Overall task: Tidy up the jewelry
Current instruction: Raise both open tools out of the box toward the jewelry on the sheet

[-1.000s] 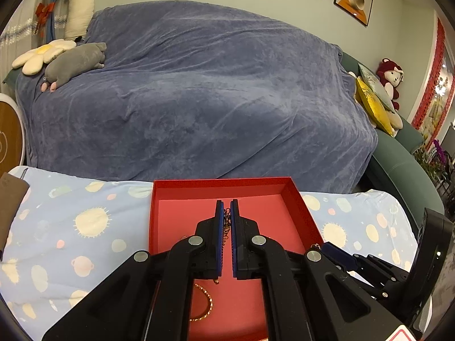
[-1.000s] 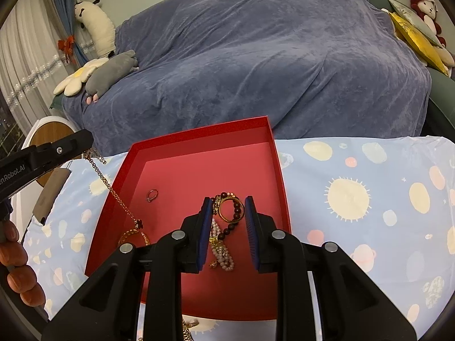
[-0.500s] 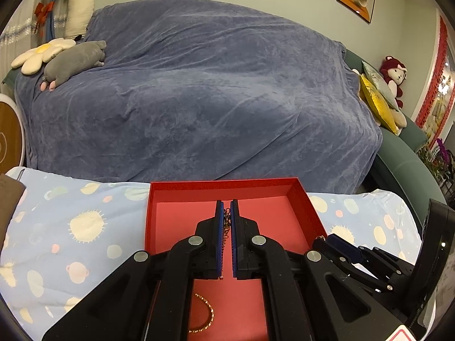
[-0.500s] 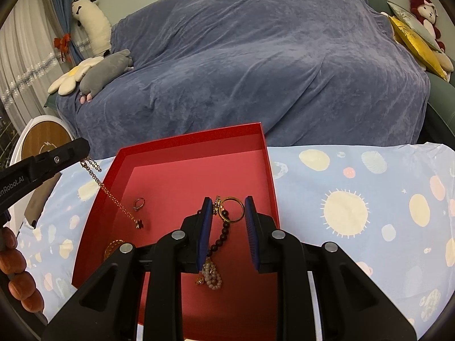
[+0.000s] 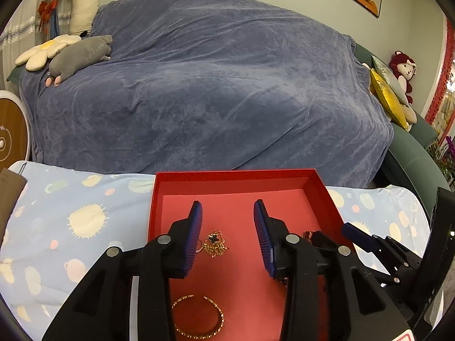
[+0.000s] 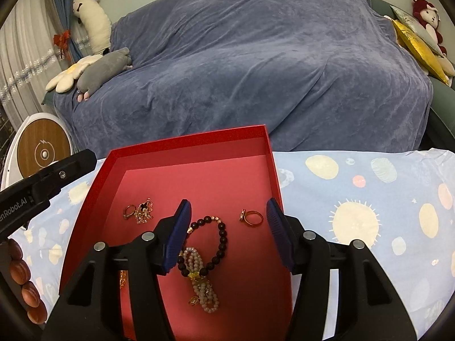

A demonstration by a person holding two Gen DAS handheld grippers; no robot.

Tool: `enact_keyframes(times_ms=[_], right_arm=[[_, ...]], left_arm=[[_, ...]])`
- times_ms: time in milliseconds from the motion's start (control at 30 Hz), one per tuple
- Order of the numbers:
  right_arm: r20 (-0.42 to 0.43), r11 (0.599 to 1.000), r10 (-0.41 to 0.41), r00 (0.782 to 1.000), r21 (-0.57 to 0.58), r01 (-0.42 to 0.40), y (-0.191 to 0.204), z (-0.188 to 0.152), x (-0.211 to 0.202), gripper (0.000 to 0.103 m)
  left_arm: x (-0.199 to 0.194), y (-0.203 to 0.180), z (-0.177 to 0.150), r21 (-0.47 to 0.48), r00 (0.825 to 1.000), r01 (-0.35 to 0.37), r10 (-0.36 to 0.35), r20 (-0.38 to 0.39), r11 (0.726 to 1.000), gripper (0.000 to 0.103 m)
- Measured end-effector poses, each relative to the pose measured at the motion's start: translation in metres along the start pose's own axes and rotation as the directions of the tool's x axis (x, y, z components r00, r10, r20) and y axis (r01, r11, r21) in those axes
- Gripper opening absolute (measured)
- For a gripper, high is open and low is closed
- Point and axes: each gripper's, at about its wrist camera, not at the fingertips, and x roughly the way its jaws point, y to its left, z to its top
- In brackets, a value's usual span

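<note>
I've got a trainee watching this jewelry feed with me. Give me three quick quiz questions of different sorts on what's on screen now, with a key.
1. True or false: the gold chain with the black clover lies on the floor of the red box.
2. In the right wrist view, which lies nearest the box's right wall? A) gold ring B) dark bead bracelet C) pale bead bracelet
3. Fill in: the left gripper and right gripper each hold ____.

Key: 1 true; 2 A; 3 nothing, as both sets of fingers are opening with the jewelry lying loose below.
</note>
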Motion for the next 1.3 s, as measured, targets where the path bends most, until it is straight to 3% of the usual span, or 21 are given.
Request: enact_keyframes(times_ms=[133,467,700,867,1133,1300], right_arm=[[-0.020,1.000,0.003,1.000,-0.013,-0.003,0.002,-0.008,0.004,0.052],[-0.045,0.998,-0.003,0.999,-0.060,0.000,0.011,-0.051,-0.018,0.045],[-0.087,0.998,-0.008,0.996,-0.060,0.002,0.019,-0.076,-0.040,0.044],[-0.106,0.999,0.011,0.994,-0.035,-0.015,0.029,-0.092,-0.051,0.042],[-0.062,0.999,0.045,0.997,0.002,-0.045,0.035,-0.097,-0.070,0.043],[-0.039,0.996,0.091,0.995,0.001,-0.091,0.032,-0.105,-0.103,0.043]], left_arm=[[-0.002,0.008,-0.016,-0.008,1.000,-0.015,0.015,-0.013,1.000,0.036],[-0.003,0.036,-0.063,0.076,0.996,-0.074,0.078,-0.053,0.994,0.035],[-0.012,0.039,-0.075,0.134,0.993,-0.109,0.113,-0.025,0.985,0.031],[-0.010,0.047,-0.077,0.099,0.993,-0.113,0.115,-0.021,0.989,0.028],[-0.011,0.047,-0.077,0.081,0.991,-0.131,0.134,-0.025,0.988,0.028],[-0.049,0.044,-0.078,0.009,0.999,-0.048,0.048,-0.015,0.999,0.045]])
